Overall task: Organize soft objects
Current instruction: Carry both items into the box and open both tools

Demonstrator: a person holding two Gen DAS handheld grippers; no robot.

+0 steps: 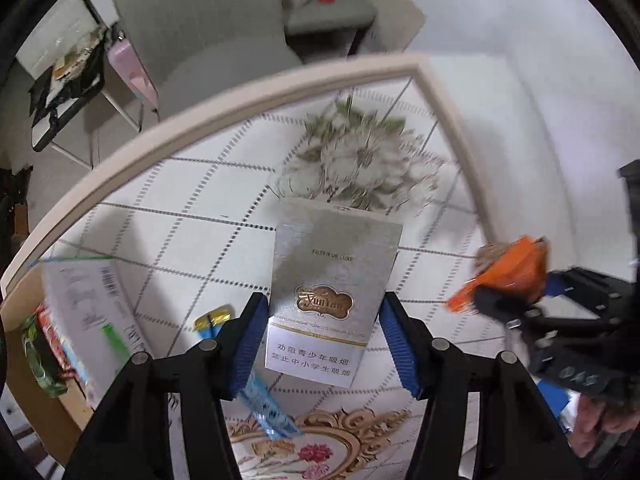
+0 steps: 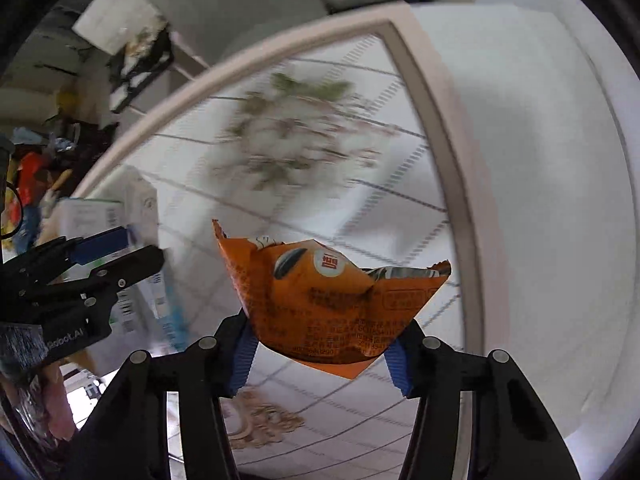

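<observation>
My left gripper (image 1: 322, 332) is shut on a silver cigarette pack (image 1: 332, 292) and holds it upright above the floral table (image 1: 224, 216). My right gripper (image 2: 322, 344) is shut on an orange snack packet (image 2: 320, 300) held above the same table; that gripper and packet (image 1: 512, 276) show blurred at the right of the left wrist view. The left gripper (image 2: 120, 252) shows at the left of the right wrist view.
A cardboard box (image 1: 60, 344) with snack packets and a white carton sits at the table's left. A gold-and-blue candy (image 1: 214, 320) and a clear blue wrapper (image 1: 268, 408) lie on the table under the left gripper. A grey chair (image 1: 208, 32) stands beyond the table's far edge.
</observation>
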